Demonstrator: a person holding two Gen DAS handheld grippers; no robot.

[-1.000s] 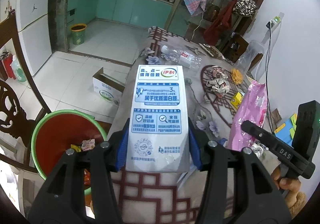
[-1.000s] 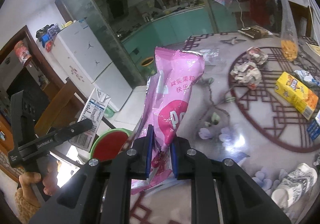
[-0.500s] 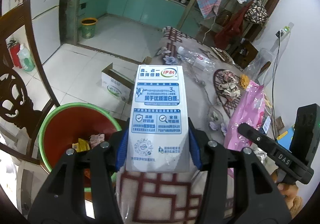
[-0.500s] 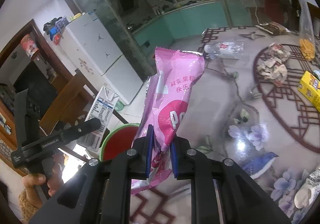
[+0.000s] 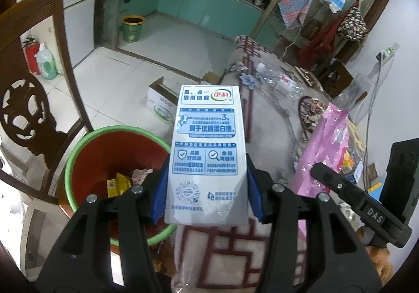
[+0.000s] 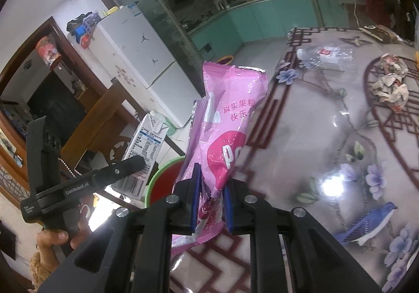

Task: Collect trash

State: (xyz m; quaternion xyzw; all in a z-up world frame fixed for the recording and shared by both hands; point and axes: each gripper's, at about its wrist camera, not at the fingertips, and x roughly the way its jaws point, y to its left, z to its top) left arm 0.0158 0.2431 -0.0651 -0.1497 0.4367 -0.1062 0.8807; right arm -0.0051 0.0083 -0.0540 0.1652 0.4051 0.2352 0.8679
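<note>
While both pieces of trash are held off the worktop [image 6: 309,120], the step in hand, as I judge it, is to carry them over the bin and let go cleanly. The left tongs [image 5: 207,196] are clamped on the lower sides of a white milk carton [image 5: 207,146], which stands upright between the blue pads [image 5: 160,196]; the right tongs [image 6: 211,204] are pinched narrow on the bottom part of a pink snack bag [image 6: 227,136], which rises limp above them. The red bin with the green rim [image 5: 78,146] sits on the floor beside the worktop's edge, to the left of the carton in the left wrist view, with some scraps already in it (a yellow wrapper shows near the bottom).

To do this well, bring the carton fully over the bin's mouth before opening, since at present it appears to hang over the cloth-covered edge, not over the opening. Lower it near the rim so it drops straight rather than tipping out. The bag is light and floppy, so it may cling to a pad or drift; I would open those tongs wide, well inside the rim. Keep the two tools apart as they converge, and mind the wooden chair [image 5: 31,109] just beside the bin. A plastic bottle [image 6: 324,54] and crumpled paper [image 6: 392,83] remain on the worktop.
</note>
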